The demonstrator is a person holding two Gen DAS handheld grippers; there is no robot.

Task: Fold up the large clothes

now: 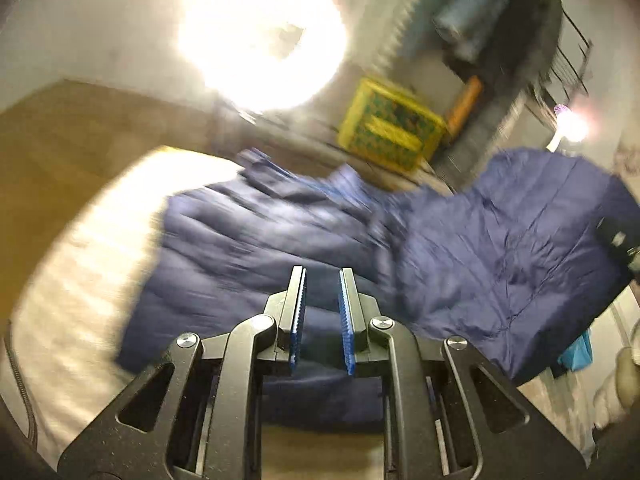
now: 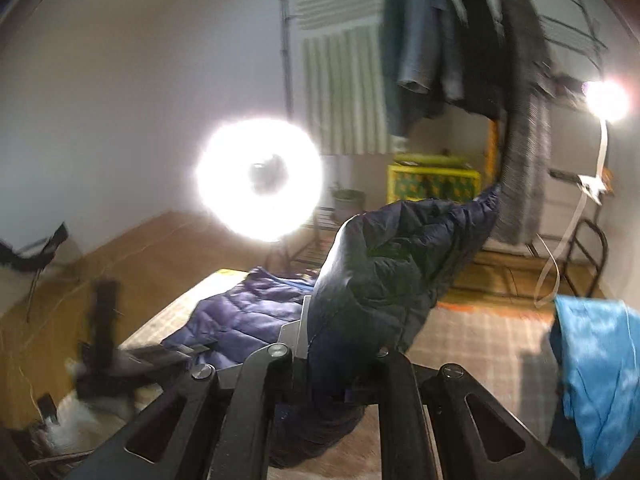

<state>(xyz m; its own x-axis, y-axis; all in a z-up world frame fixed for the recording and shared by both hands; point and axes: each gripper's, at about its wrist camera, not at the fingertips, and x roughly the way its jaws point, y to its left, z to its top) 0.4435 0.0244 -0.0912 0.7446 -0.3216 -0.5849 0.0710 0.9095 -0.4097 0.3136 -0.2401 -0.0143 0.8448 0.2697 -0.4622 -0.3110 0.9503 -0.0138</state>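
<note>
We are seeing the right gripper (image 2: pixel 344 344) with its fingertips buried under a bulge of the navy jacket (image 2: pixel 384 264), so its pads are staying out of sight. In the left wrist view the jacket (image 1: pixel 500 240) is smearing with motion blur along the bed's (image 1: pixel 80 264) far edge, and its collar end is too soft to read. The ring light (image 1: pixel 260 32) is blowing out. The hanging clothes (image 2: pixel 460 40) are being cropped at the top edge.
</note>
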